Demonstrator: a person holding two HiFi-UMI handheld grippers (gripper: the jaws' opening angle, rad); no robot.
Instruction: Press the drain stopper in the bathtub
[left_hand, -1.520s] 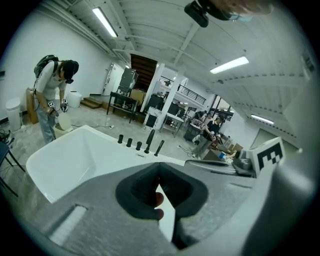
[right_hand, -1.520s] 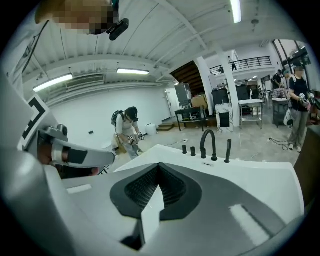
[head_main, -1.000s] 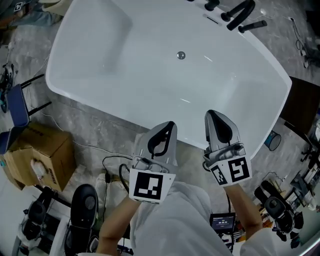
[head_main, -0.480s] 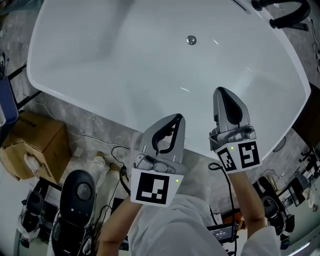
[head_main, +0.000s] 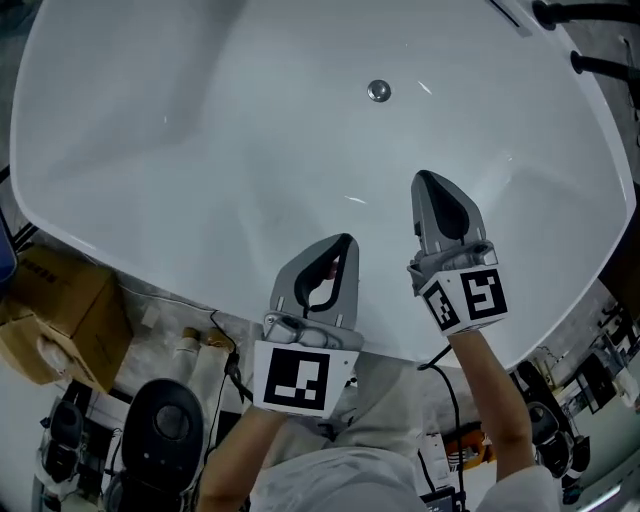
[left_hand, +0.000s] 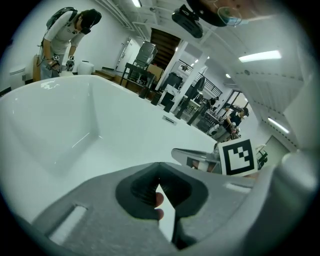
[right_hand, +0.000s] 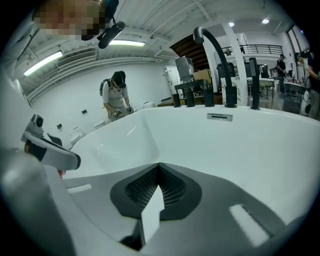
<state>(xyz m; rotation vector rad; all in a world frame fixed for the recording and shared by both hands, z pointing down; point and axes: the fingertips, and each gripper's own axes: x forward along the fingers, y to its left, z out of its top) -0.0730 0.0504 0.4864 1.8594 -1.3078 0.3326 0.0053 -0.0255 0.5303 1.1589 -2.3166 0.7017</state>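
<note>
**Head view and both gripper views.** The left grey two-jaw gripper (head_main: 343, 243) and the right grey two-jaw gripper (head_main: 424, 180) are held side by side on bare forearms. Both point forward over the near wall of the glossy white oval bathtub (head_main: 150, 150), and the right one reaches farther in. Each gripper's jaws are pressed together at the tips, with nothing between them. The small round chrome drain stopper (head_main: 378, 91) sits on the tub floor, well ahead of both grippers and apart from them. A black faucet set (head_main: 585, 12) stands on the far rim. A brown cardboard box (head_main: 60, 310) rests on the grey marbled floor (head_main: 170, 300) left of the tub. A bent-over person (right_hand: 117, 97) stands in the bright workshop beyond.
</note>
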